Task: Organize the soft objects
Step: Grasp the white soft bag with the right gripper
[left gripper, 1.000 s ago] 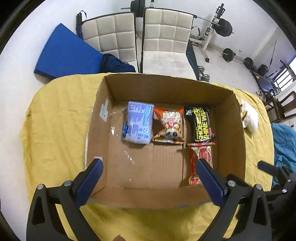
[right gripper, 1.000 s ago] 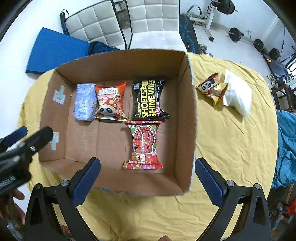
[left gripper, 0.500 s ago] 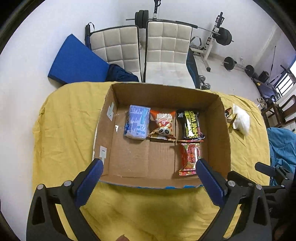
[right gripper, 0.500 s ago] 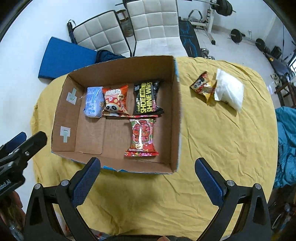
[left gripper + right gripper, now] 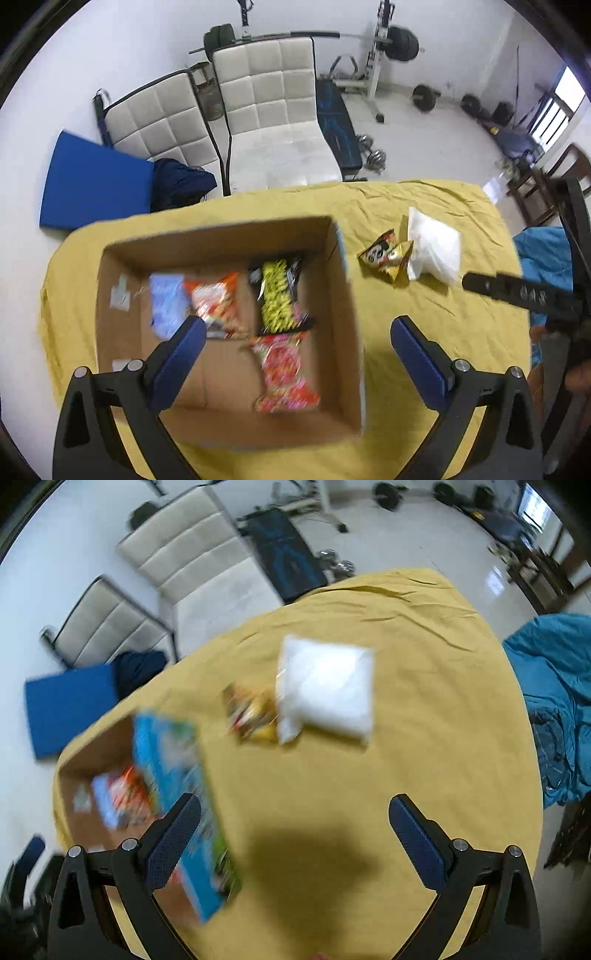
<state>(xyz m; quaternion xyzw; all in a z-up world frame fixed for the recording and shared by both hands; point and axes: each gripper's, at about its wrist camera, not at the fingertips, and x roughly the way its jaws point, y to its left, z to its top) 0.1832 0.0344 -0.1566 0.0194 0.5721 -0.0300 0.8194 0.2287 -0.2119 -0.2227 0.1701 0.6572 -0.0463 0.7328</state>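
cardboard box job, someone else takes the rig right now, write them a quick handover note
Left tool: open, empty, above the cardboard box's right side.
Right tool: open, empty, over the yellow cloth, pointed toward the two loose packs.
In the box: light blue pack, orange snack pack, black-and-yellow pack, red pack.
Left to do: the yellow snack pack and the white bag, which lie touching on the cloth to the right of the box.
Both views are motion-blurred, so check positions before grasping.
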